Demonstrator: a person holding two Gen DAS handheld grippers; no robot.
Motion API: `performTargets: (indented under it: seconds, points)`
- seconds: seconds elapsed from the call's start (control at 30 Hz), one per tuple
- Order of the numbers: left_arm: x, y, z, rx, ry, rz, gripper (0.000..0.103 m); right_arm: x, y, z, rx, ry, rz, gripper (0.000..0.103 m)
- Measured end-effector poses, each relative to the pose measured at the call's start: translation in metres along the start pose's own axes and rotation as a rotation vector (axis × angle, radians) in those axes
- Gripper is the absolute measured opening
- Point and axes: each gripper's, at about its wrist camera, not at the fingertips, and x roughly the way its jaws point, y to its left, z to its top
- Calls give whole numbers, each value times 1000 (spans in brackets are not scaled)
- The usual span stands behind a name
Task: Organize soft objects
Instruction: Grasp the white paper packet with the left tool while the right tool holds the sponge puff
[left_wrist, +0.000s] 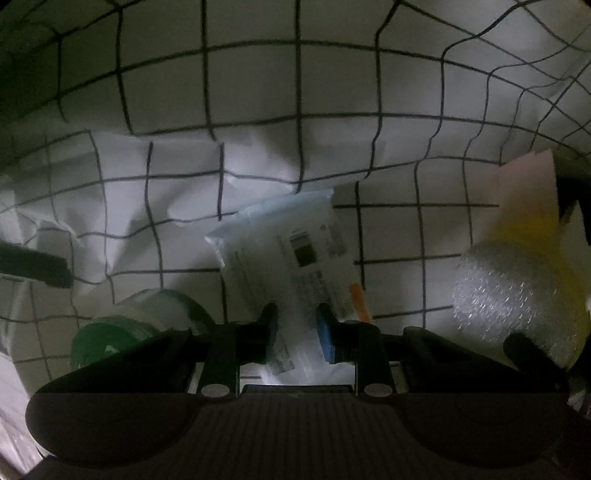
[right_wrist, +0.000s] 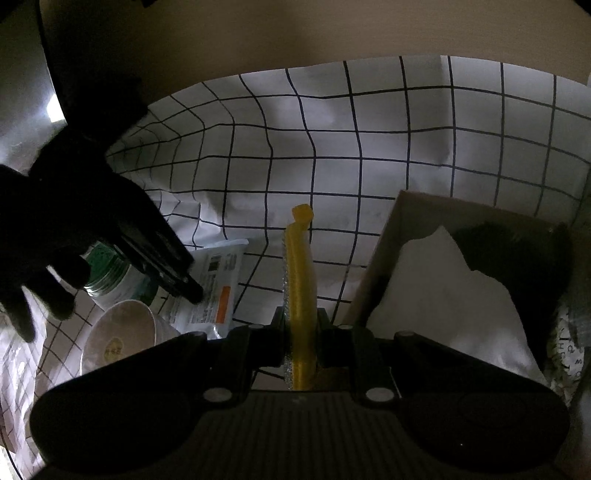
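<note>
Gripping both items marks the sorting step: the left tongs (left_wrist: 295, 325) pinch a white pouch (left_wrist: 291, 251) lying on the checked cloth (left_wrist: 258, 92), while the right tongs (right_wrist: 300, 332) clamp a yellow sponge (right_wrist: 300, 280) edge-on beside the cardboard box (right_wrist: 391, 236). Next, probably, comes carrying each into the box.

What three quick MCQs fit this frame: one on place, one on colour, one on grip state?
1. The green-lidded jar lies on which side of the white printed pouch, in the left wrist view?
A left B right C behind

2. The flat sponge in the right gripper is:
A blue B yellow C red

3. The left gripper is:
A open B shut on nothing C shut on the pouch

Key: 1 A, jar sits lower left of pouch. 2 B, yellow edge shows. 3 C, both fingers press the pouch.
</note>
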Motion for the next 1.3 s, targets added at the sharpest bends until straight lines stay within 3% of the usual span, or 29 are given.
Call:
performTargets:
  seconds: [0.03,0.2,0.23,0.33,0.4,0.5,0.63,0.67,0.7,0.97,1.23,1.3]
  points:
    - [2,-2,3,-8,6,-8,35,-1,0,-1,2,-1,4,15]
    - [5,-9,6,-42,21,-68,77,0,-2,-2,13,-6,21,15]
    - [5,-11,6,-48,21,-75,79,-1,-2,-2,14,-7,23,15]
    - [3,-13,7,-45,21,-66,77,-1,-3,-1,14,-6,28,15]
    - [-5,-8,11,-55,10,-41,69,-1,-3,-1,12,-6,31,15]
    - [-15,0,20,-76,-27,19,69,-2,-4,-1,16,-9,38,15]
    - [-1,0,25,-79,17,48,69,-2,-5,-2,24,-17,50,15]
    - [2,-4,25,-68,17,58,78,-2,-5,-1,23,-17,49,15]
    - [2,-7,26,-61,18,67,78,-2,-4,-1,22,-17,47,15]
    - [-1,-35,28,-23,35,128,76,-3,-4,-2,19,-26,48,15]
    - [-6,-63,28,-16,3,134,78,-4,-4,-4,24,-28,55,15]
    - [-11,-53,24,-12,1,118,75,-4,-4,-5,21,-28,55,15]
